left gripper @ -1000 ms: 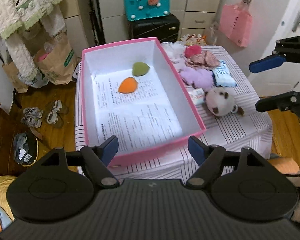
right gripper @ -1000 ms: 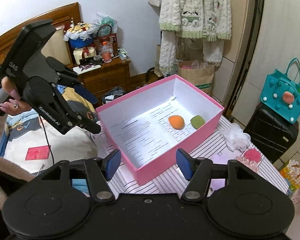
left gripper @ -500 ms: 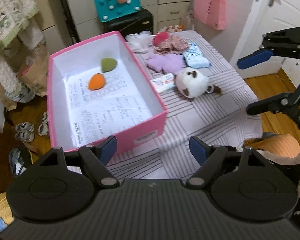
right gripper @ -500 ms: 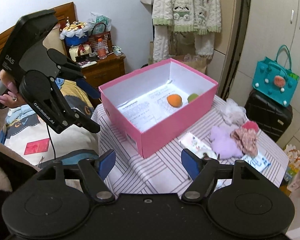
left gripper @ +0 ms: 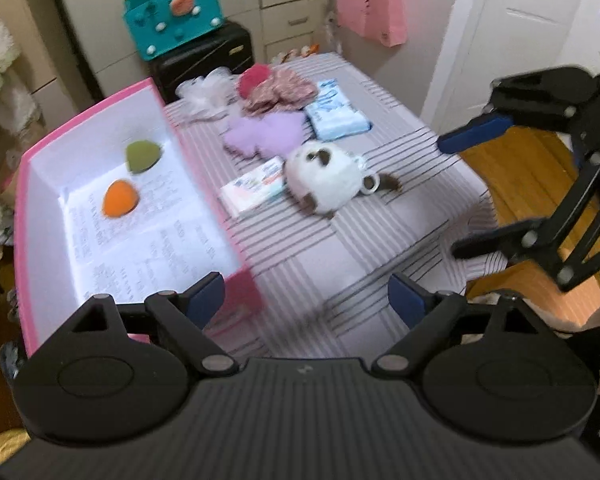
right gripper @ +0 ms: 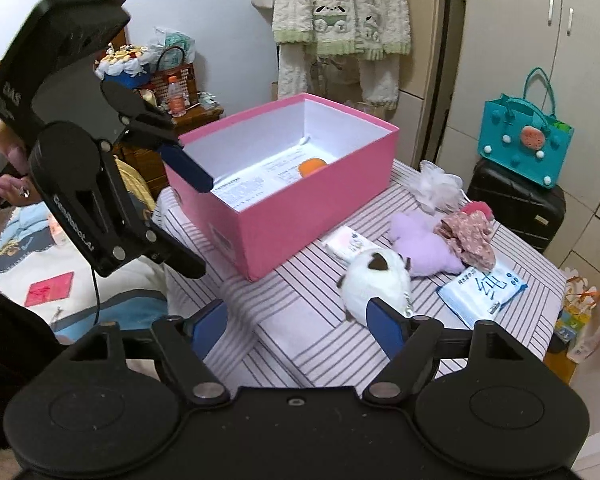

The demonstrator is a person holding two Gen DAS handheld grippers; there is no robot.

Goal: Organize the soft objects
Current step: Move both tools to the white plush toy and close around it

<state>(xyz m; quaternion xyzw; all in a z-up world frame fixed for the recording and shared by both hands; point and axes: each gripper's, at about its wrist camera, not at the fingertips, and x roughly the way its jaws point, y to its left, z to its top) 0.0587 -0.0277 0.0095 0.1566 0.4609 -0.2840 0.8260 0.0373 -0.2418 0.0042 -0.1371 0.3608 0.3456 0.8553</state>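
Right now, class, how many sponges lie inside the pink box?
2. The orange sponge lies on the printed paper; the green sponge sits beyond it, near the far wall of the pink box. None seems hidden.

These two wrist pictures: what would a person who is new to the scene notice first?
First the bright pink box, open on the striped table, with an orange sponge and a green sponge on its paper-lined floor. Beside it lies a white plush toy among other soft things. Both the left gripper and the right gripper are open and empty above the table.
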